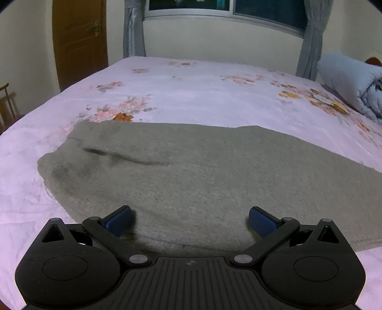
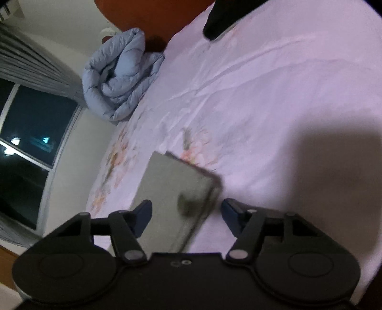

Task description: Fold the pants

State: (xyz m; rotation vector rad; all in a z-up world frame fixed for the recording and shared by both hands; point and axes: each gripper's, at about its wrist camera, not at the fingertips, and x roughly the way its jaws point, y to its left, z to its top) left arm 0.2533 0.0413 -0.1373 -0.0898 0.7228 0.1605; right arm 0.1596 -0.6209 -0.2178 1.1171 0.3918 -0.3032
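Grey fleece pants lie flat on the bed, folded lengthwise, running from the waist end at left toward the right. My left gripper is open, its blue pads spread just above the pants' near edge, holding nothing. In the right wrist view the pants' leg end lies on the sheet with its hem corner between my fingers. My right gripper is open above it, blue pads either side, not touching the cloth as far as I can tell.
The bed has a pink floral sheet. A rolled light-blue duvet sits at the head end by the curtains. A window and a brown door are behind the bed. A dark object lies at the far edge.
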